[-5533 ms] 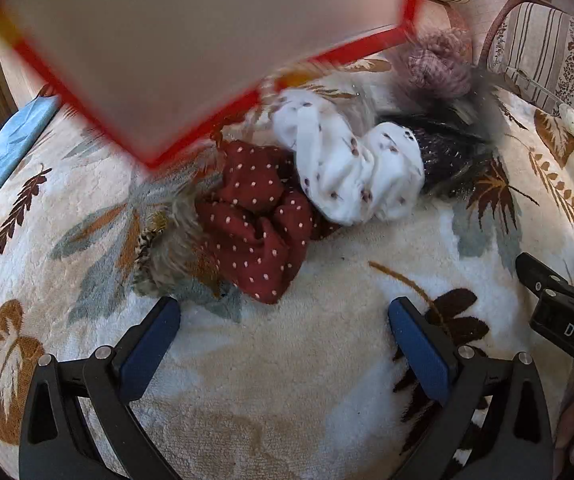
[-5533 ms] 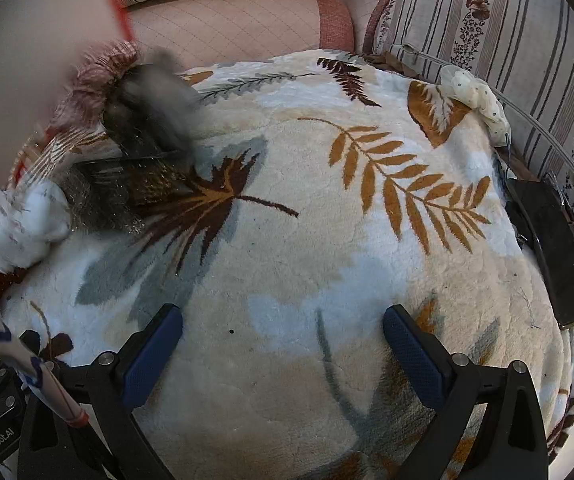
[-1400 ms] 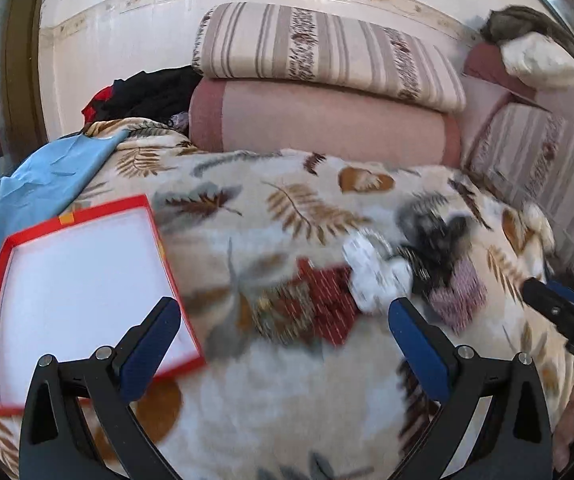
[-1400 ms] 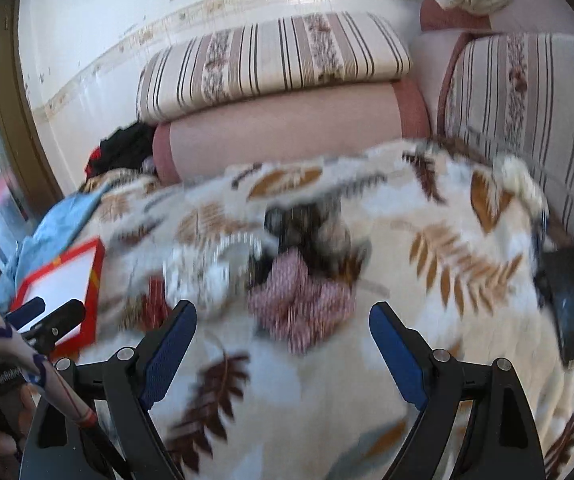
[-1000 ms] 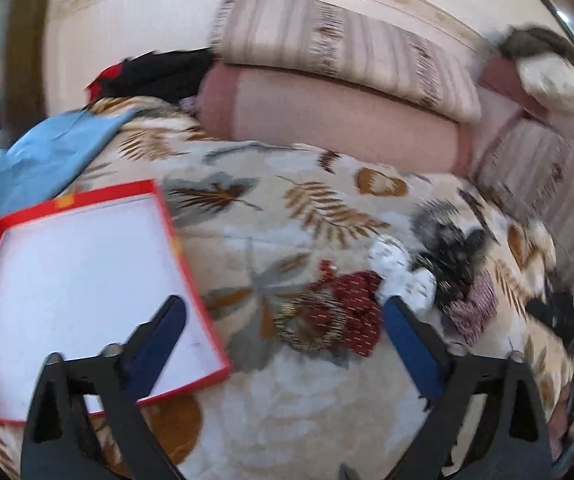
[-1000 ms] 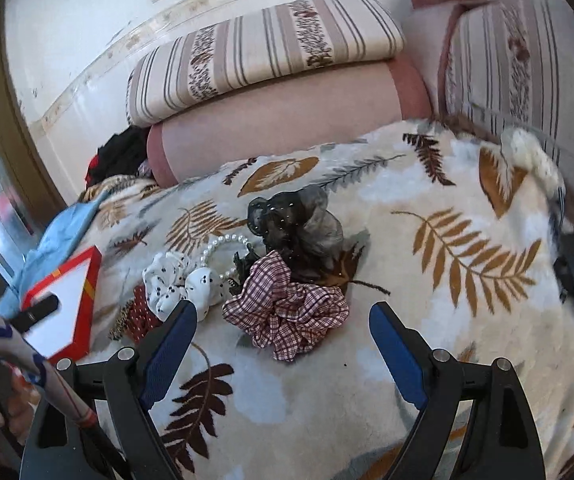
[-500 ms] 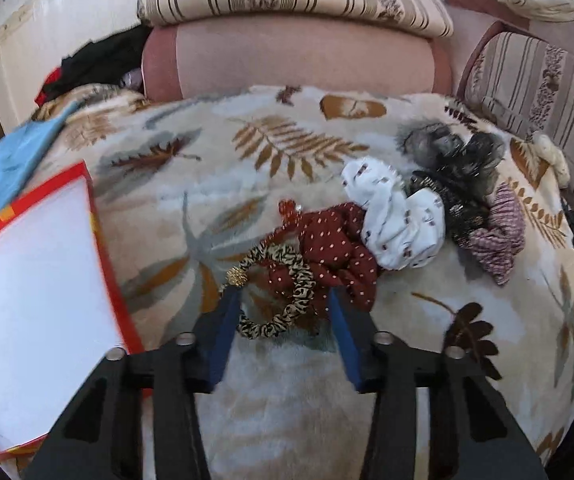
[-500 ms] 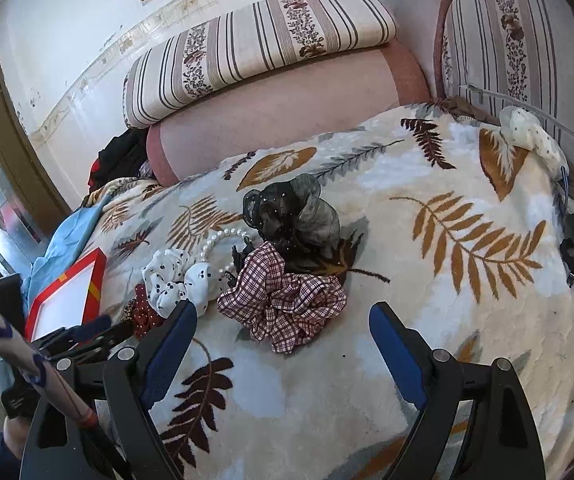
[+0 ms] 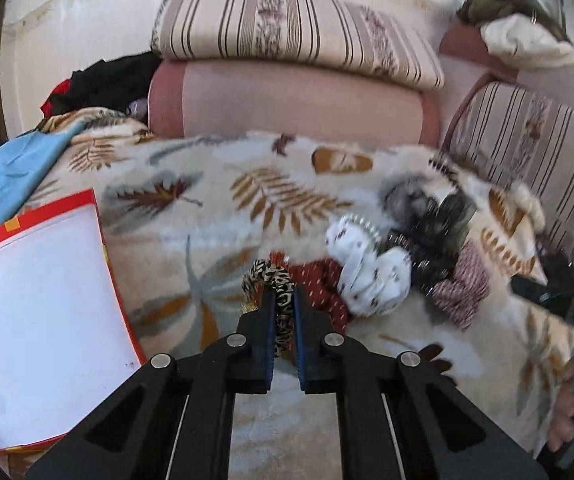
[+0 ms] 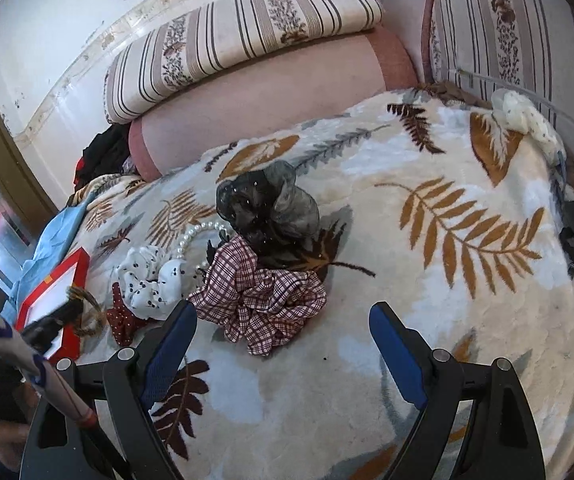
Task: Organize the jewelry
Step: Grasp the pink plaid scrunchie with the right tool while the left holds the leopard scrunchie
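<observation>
The lower loop of the leopard-print scrunchie [image 9: 283, 304] was hidden between the left gripper [image 9: 284, 300], just clamped on it near the blanket's [image 9: 247, 412] front edge, while the right gripper [image 10: 283, 320] was held wide apart, angled down, before the plaid scrunchie [image 10: 263, 292].

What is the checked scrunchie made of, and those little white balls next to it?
The checked scrunchie looks like thin woven cloth, matte, with gathered ruffles. The white balls look like a string of pearl beads, smooth and glossy; real or plastic, I cannot tell.
</observation>
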A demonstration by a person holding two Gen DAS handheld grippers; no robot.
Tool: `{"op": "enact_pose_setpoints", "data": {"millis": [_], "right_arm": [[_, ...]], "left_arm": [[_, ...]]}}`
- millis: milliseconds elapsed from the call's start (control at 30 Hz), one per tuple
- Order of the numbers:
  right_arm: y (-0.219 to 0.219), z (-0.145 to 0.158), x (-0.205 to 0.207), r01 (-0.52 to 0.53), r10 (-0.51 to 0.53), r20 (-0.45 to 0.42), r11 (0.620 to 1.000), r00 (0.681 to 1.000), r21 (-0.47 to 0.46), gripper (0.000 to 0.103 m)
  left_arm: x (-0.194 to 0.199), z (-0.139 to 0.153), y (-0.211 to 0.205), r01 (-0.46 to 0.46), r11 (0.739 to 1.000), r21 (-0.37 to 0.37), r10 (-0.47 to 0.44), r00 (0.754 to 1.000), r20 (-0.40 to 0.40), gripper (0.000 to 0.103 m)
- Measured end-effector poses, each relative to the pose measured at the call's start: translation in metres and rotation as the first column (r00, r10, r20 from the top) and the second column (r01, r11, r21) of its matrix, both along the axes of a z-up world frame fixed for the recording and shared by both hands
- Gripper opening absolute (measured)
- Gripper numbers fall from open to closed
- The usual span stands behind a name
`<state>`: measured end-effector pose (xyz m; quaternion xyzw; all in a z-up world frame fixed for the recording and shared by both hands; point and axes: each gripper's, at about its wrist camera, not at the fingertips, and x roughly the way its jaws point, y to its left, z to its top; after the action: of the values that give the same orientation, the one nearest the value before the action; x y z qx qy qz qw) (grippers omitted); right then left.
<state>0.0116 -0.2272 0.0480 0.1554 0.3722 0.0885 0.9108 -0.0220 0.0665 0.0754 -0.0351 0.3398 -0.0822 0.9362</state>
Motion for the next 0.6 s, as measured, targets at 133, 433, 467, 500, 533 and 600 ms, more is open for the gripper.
{"op": "enact_pose_setpoints", "data": {"millis": [133,433,467,500,533,600], "right_arm": [[0.010,-0.005,0.010,-0.029,0.029,0.001,1.000,1.000,0.006,0.091],[0.023,-0.035,0.038,-0.046,0.046,-0.109,0.999,0.993,0.009,0.065],[0.023,-0.038,0.039,-0.053,0.055,-0.121,0.998,0.991,0.014,0.039],[0.023,-0.040,0.039,-0.060,0.062,-0.129,0.998,0.990,0.019,0.029],[0.023,-0.041,0.039,-0.065,0.068,-0.133,0.998,0.989,0.022,0.019],[0.022,-0.038,0.036,-0.069,0.072,-0.117,0.997,0.990,0.036,0.013]], "left_arm": [[-0.001,0.006,0.001,0.002,1.000,-0.020,-0.002,1.000,0.011,0.008],[0.000,0.002,-0.002,0.014,0.999,-0.029,-0.015,1.000,-0.009,0.008],[0.000,0.001,-0.002,0.012,1.000,-0.028,-0.013,1.000,-0.011,0.008],[0.000,0.001,-0.002,0.013,1.000,-0.027,-0.013,1.000,-0.012,0.008],[0.000,0.001,-0.002,0.012,1.000,-0.026,-0.013,1.000,-0.014,0.008],[0.000,0.001,-0.001,0.010,1.000,-0.024,-0.010,1.000,-0.011,0.008]]}}
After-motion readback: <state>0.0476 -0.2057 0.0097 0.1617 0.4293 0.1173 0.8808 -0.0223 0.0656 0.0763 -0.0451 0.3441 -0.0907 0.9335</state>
